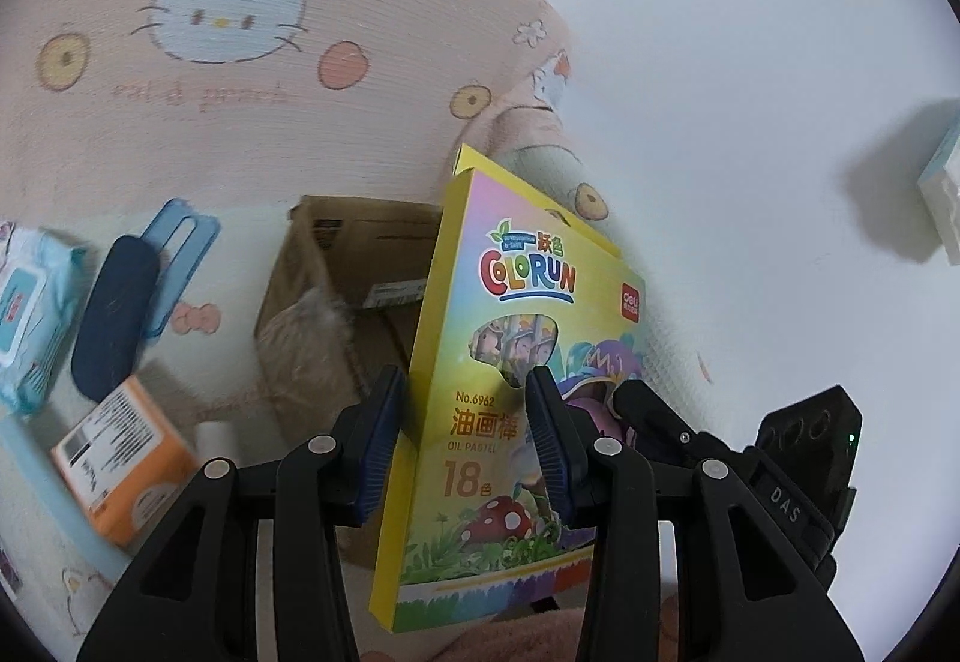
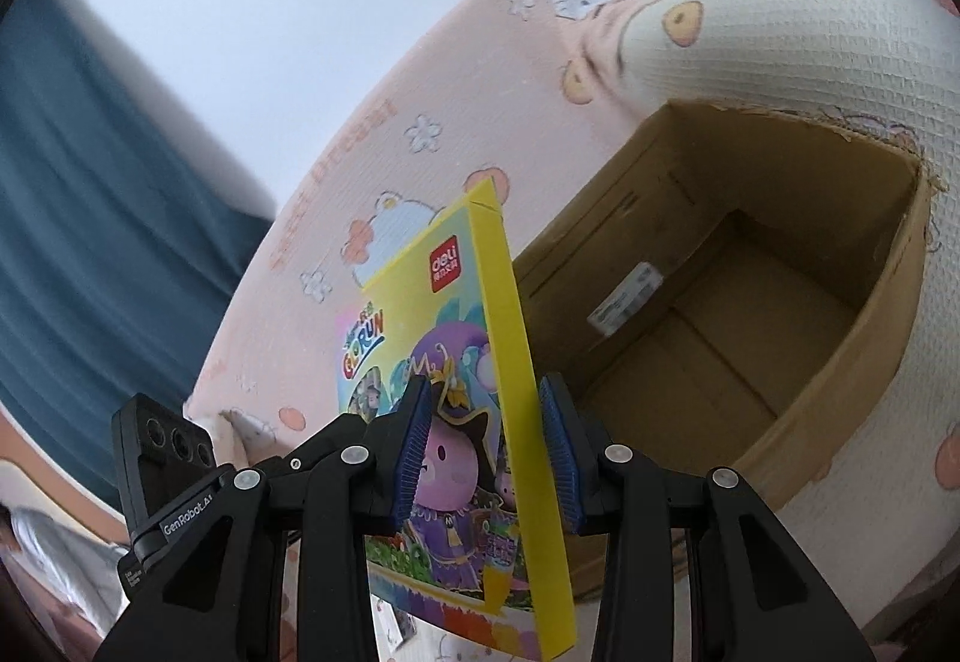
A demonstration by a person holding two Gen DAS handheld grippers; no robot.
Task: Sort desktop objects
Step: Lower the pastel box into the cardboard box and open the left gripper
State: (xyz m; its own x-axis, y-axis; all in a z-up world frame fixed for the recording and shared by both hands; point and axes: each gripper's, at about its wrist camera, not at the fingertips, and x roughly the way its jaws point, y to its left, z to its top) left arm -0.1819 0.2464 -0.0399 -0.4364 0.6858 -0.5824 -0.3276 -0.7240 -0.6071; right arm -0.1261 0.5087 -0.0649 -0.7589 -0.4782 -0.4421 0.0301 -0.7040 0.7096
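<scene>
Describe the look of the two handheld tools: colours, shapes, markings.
Both match. The left tool and right tool each have black plastic linkage arms with silver round rivets and blue ribbed pads. From each view, the other tool's black camera block shows, lettered "DAS" and "GenRobot". No cables or sleeves visible.

Open cardboard box (image 2: 750, 314) interior free, crayon box (image 2: 480, 362) alongside

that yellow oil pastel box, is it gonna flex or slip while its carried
The pastel box is thin printed card with a cut-out window, so it probably flexes a little and seems light. Its glossy face may be slippery, but the left gripper and right gripper both clamp it, which should limit twisting.
</scene>
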